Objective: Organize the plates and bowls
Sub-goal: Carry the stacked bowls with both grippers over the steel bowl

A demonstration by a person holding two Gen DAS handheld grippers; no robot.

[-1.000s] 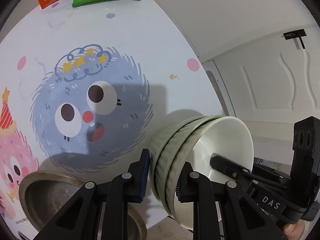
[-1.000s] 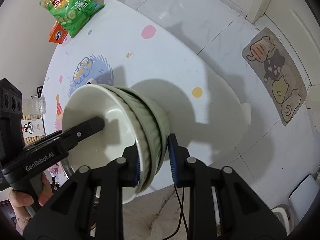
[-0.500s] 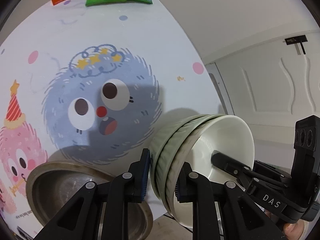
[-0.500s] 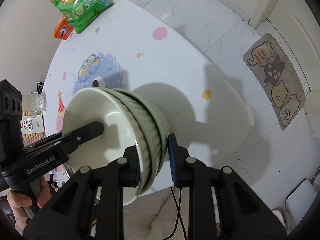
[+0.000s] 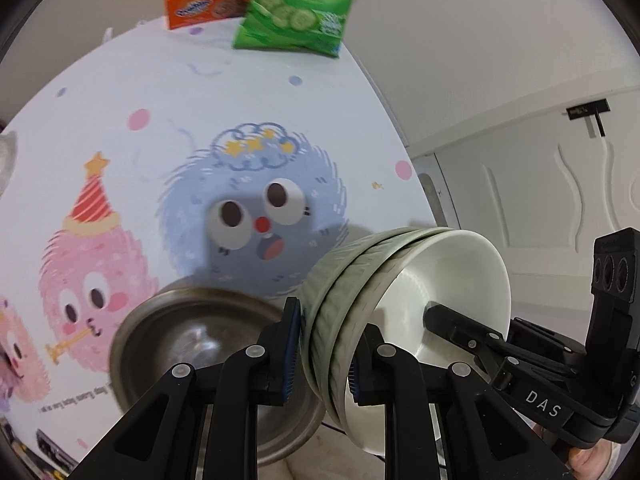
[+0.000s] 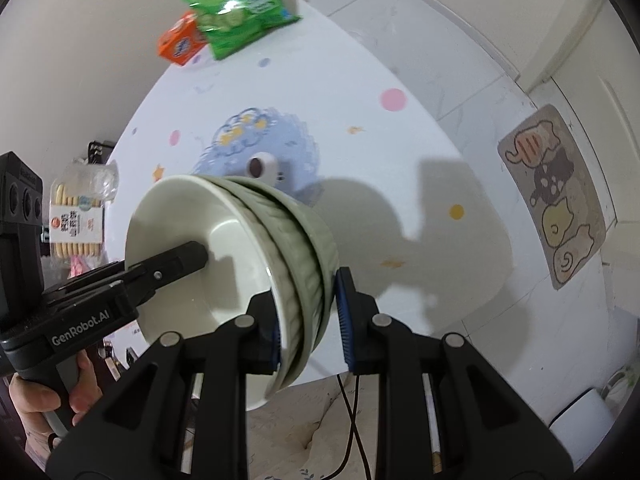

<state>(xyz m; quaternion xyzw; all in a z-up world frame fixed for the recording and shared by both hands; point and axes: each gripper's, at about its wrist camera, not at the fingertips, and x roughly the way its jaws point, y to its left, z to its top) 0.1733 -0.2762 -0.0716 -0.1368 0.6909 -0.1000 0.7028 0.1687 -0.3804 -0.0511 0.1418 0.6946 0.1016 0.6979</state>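
Note:
A nested stack of pale green ribbed bowls point(image 5: 344, 320) with a white inside hangs in the air above the table's near edge; it also shows in the right wrist view point(image 6: 296, 256). My left gripper point(image 5: 324, 352) is shut on the stack's rim from one side. My right gripper point(image 6: 308, 320) is shut on the rim from the opposite side. A steel bowl point(image 5: 192, 344) sits on the table just left of the stack, under my left gripper.
The round table point(image 5: 160, 128) has a cartoon print. A green crisp bag point(image 5: 296, 16) and an orange box point(image 5: 204, 0) lie at its far edge. A biscuit packet point(image 6: 76, 220) lies at the left. A cat mat point(image 6: 560, 196) lies on the floor.
Both grippers have carried the bowl stack back and up together. More of the table and the steel bowl now shows. The grip on the stack has not changed.

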